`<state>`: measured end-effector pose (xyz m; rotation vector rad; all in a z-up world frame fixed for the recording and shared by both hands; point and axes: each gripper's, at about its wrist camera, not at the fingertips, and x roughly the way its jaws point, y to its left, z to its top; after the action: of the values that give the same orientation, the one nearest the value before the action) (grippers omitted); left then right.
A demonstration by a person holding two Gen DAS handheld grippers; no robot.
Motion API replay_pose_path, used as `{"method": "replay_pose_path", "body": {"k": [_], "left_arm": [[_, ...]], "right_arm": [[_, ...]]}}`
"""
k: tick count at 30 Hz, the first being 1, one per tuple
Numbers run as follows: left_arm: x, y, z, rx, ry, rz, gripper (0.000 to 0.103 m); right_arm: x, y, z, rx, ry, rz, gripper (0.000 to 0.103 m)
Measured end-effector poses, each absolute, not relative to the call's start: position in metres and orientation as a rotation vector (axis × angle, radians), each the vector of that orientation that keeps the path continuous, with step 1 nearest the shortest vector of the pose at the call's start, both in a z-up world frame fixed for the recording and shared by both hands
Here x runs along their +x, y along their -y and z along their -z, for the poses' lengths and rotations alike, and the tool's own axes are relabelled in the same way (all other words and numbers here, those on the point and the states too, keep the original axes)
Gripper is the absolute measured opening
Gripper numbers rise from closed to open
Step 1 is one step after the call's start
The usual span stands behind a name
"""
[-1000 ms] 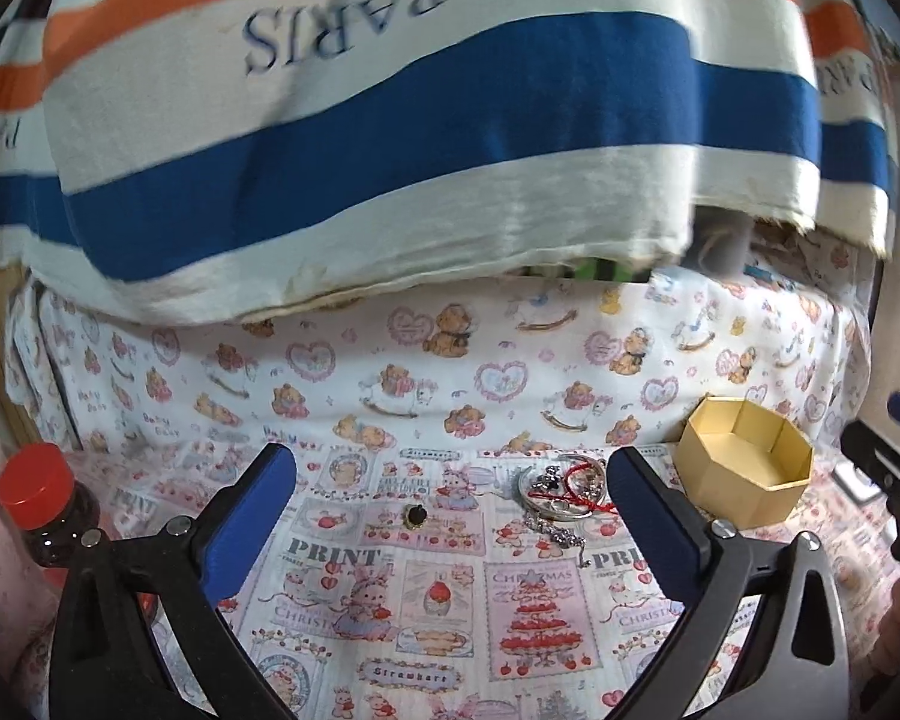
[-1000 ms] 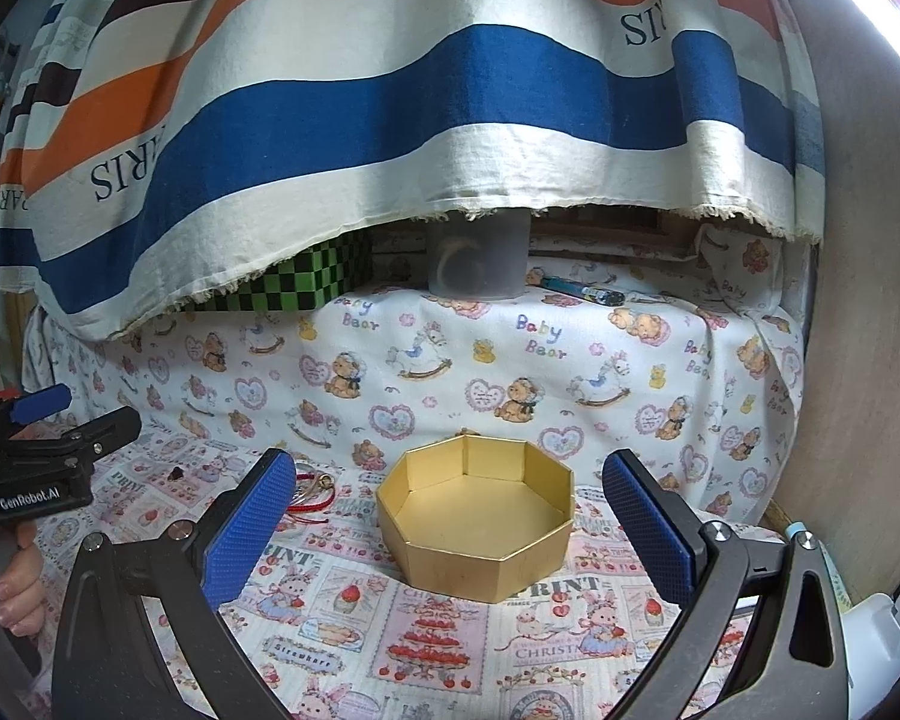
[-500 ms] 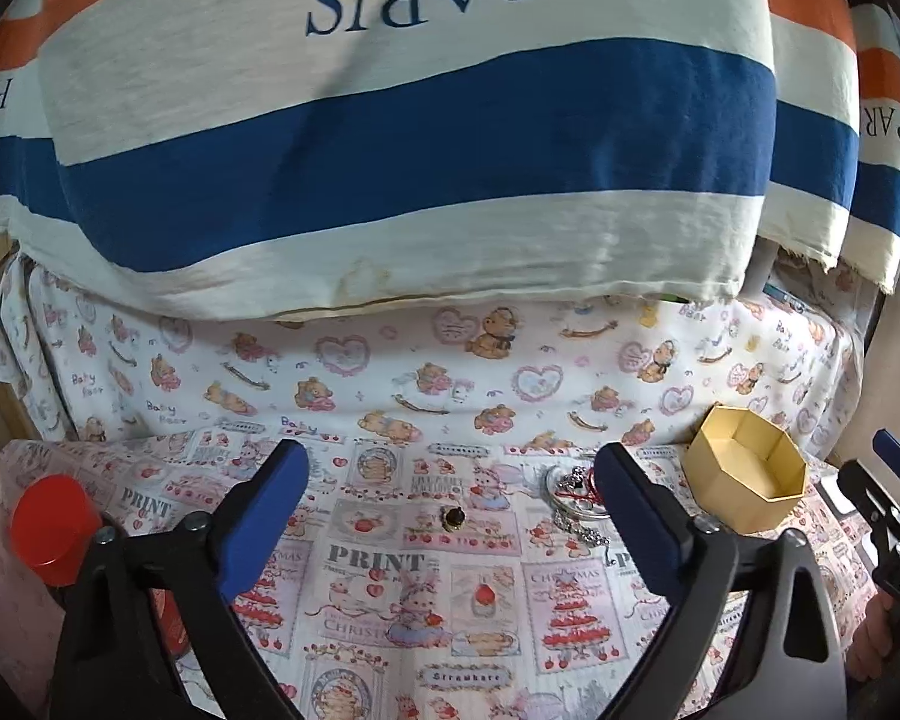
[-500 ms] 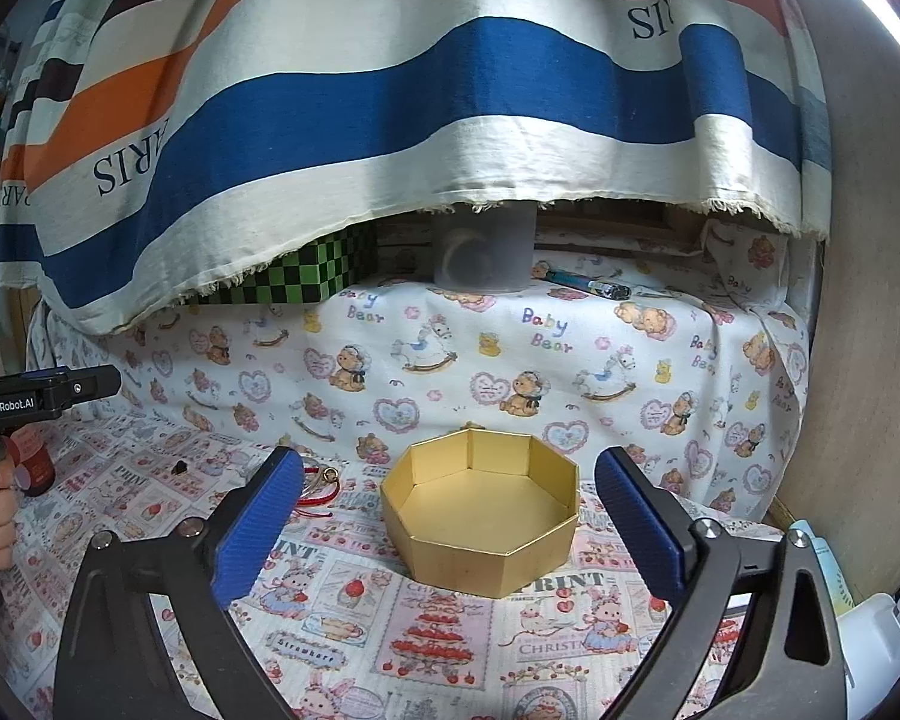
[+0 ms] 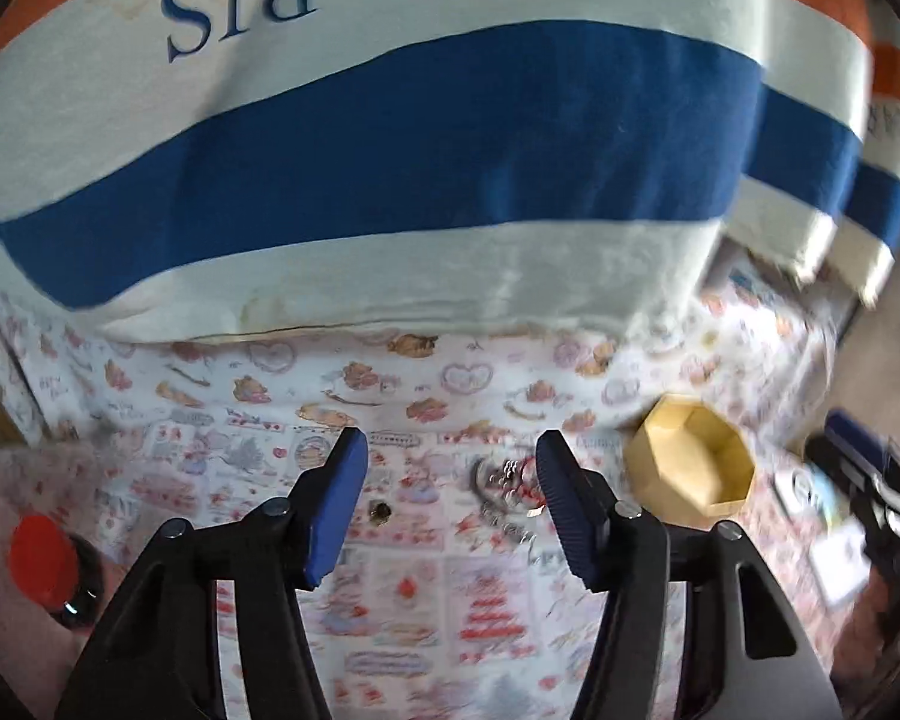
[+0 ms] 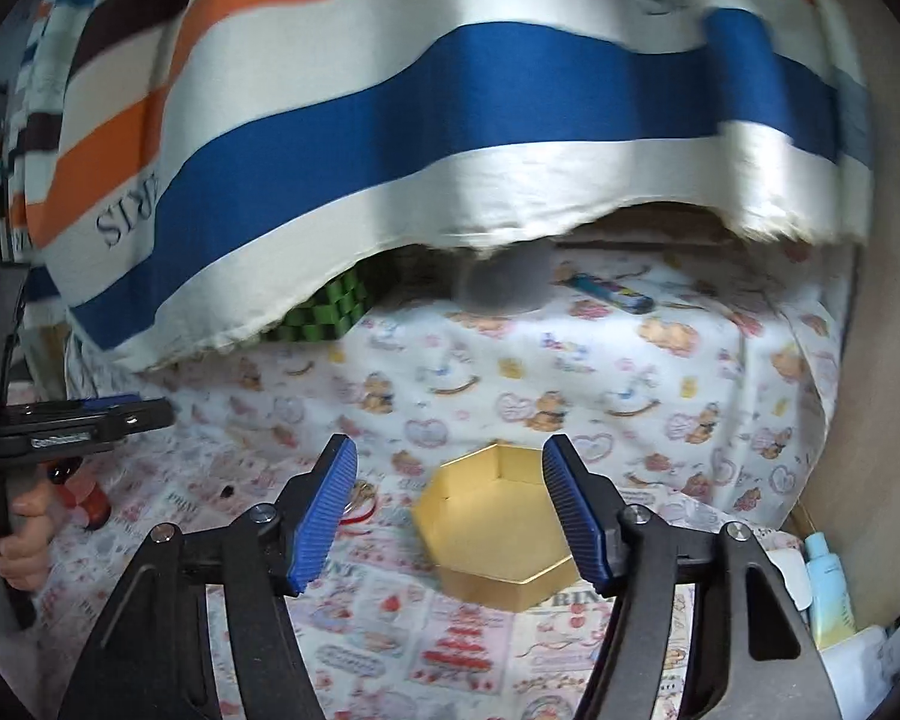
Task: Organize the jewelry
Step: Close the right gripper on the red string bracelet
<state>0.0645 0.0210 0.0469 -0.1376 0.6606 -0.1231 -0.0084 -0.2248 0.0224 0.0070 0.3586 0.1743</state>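
Only one gold box [image 6: 493, 531], empty.

Gold octagonal box [image 6: 498, 531]; blue, white, orange striped cloth [image 6: 450, 96]; teddy-print pastel tablecloth [image 6: 630, 384]; red bottle cap [image 5: 41, 558]; blue pads [image 5: 336, 504] on black grippers.

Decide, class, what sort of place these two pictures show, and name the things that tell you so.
Probably a home, perhaps a child's room: a teddy-bear print cloth covers the surface, a striped PARIS towel hangs above, and a gold octagonal box and jewelry pile lie on it.
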Motion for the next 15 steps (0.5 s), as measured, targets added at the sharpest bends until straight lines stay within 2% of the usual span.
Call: {"method": "replay_pose_path", "body": {"k": [3, 10, 12, 15], "left_arm": [[0.073, -0.024, -0.038, -0.194, -0.656, 0.036, 0.057], [0.098, -0.038, 0.008, -0.117, -0.798, 0.007, 0.057], [0.103, -0.047, 0.015, -0.039, -0.800, -0.072, 0.057], [0.100, -0.067, 0.020, -0.108, -0.813, -0.096, 0.056]], "right_arm": [[0.011, 0.221, -0.030, 0.124, -0.460, -0.248, 0.063], [0.061, 0.157, 0.008, -0.015, -0.664, -0.323, 0.055], [0.076, 0.141, 0.024, -0.041, -0.703, -0.328, 0.050], [0.101, 0.125, 0.042, -0.101, -0.780, -0.282, 0.046]]}}
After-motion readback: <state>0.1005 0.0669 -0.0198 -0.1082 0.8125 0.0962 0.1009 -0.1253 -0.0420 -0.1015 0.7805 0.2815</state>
